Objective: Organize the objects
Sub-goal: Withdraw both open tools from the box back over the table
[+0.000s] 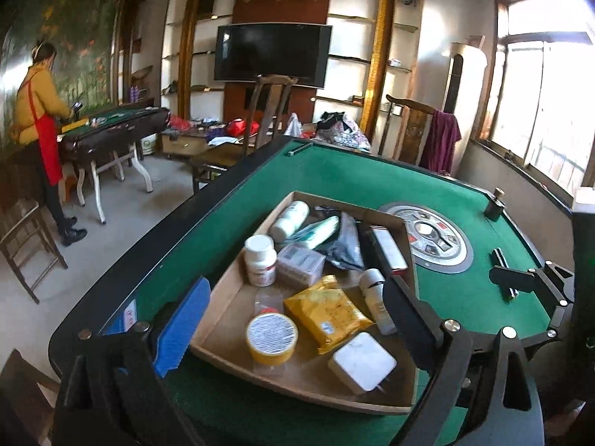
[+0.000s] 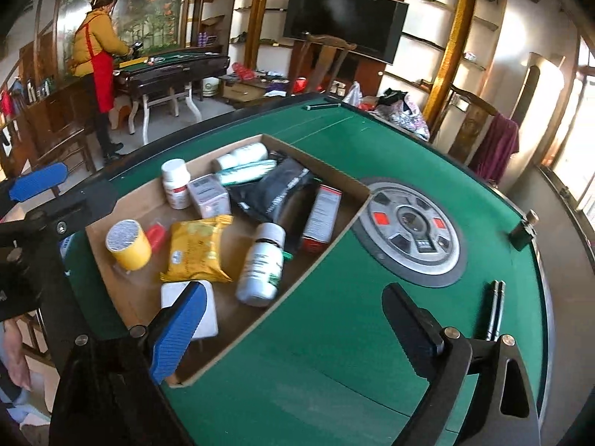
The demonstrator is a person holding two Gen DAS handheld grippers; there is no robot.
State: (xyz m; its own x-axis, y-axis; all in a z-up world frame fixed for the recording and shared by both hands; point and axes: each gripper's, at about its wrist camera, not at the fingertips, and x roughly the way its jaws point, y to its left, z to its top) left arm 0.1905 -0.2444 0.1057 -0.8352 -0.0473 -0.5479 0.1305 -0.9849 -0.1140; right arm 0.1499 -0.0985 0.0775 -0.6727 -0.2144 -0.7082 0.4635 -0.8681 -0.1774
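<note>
A shallow cardboard tray (image 1: 223,297) (image 2: 327,256) sits on the green table (image 1: 334,171) (image 2: 372,334). It holds a yellow tin (image 1: 272,338) (image 2: 128,245), a yellow packet (image 1: 327,312) (image 2: 197,249), a white charger (image 1: 362,362) (image 2: 171,293), white bottles (image 1: 260,260) (image 2: 262,264), a grey box (image 1: 301,264), a black pouch (image 2: 275,189) and a red-and-white box (image 2: 321,215). My left gripper (image 1: 293,316) is open and empty above the tray's near end. My right gripper (image 2: 297,329) is open and empty over the tray's near right corner.
A round metal hub (image 1: 427,238) (image 2: 412,230) sits in the table's middle. A dark pen (image 2: 496,308) lies at the right. A small dark post (image 1: 494,204) stands near the far right edge. Chairs (image 1: 267,111), another table and a person (image 1: 41,119) stand beyond.
</note>
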